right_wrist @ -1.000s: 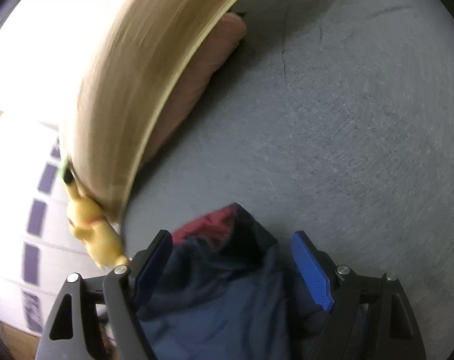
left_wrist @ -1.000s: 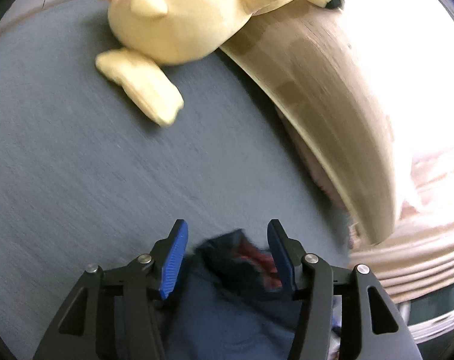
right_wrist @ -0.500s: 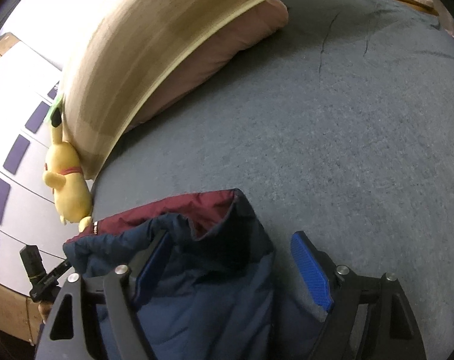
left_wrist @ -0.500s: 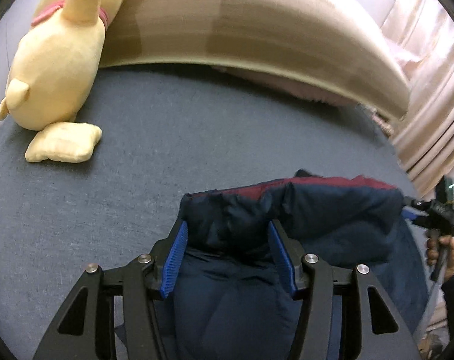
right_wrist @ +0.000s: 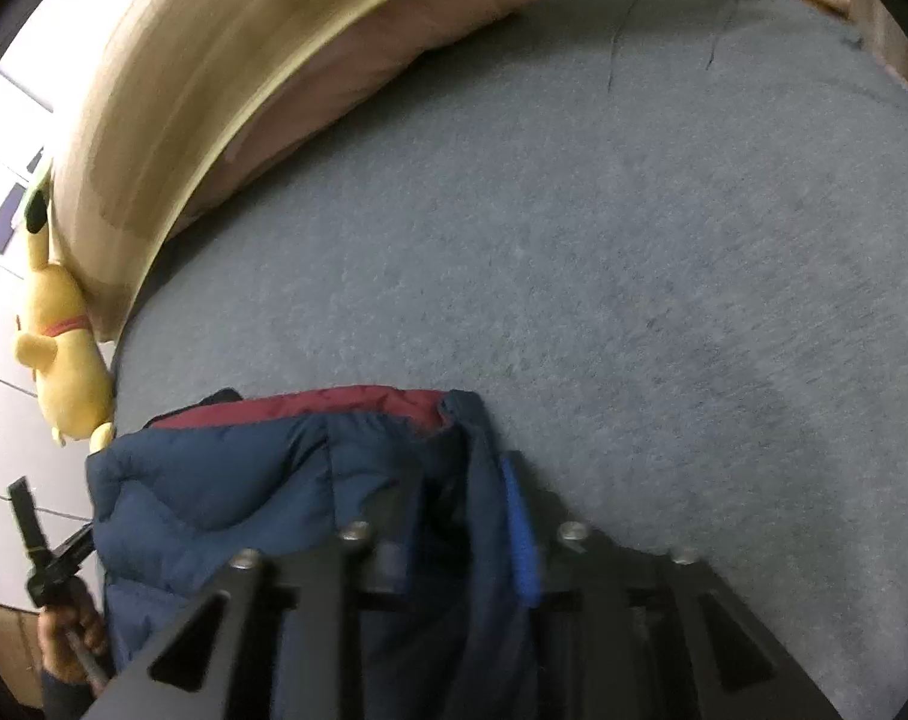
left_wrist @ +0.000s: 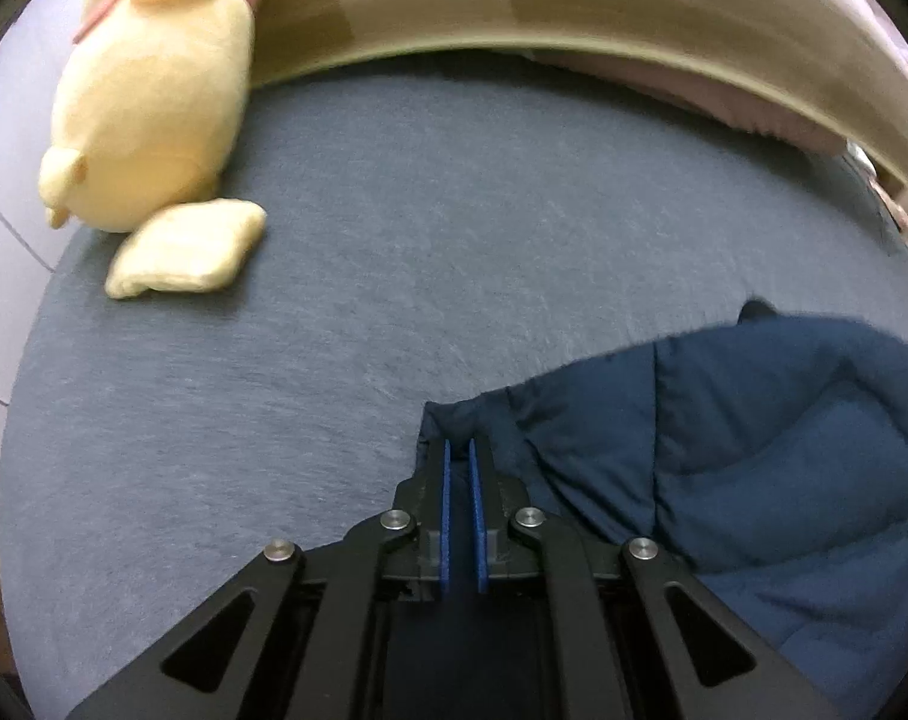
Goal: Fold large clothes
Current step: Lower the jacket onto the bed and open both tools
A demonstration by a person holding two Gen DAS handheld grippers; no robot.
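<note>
While nearly closed, left claw (left_wrist: 460, 444) pinches jacket (left_wrist: 754, 450) edge, right claw (right_wrist: 460, 480) clamps jacket.

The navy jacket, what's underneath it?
The navy jacket lies on the grey bed cover, which shows around it. Its red lining peeks out. Anything beneath its bulk is hidden.

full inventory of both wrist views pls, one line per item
jacket: 1, navy with red lining, near edge of bed
plush toy: 1, yellow, far left corner against headboard
pillow: 1, pink, under headboard
headboard: 1, tan wood, far end
bed: 1, grey-blue cover
left gripper: 1, black with blue pads, jaws nearly closed at jacket's corner
right gripper: 1, black with blue pads, jaws around jacket's edge
hand: 1, holds left gripper's handle
</note>
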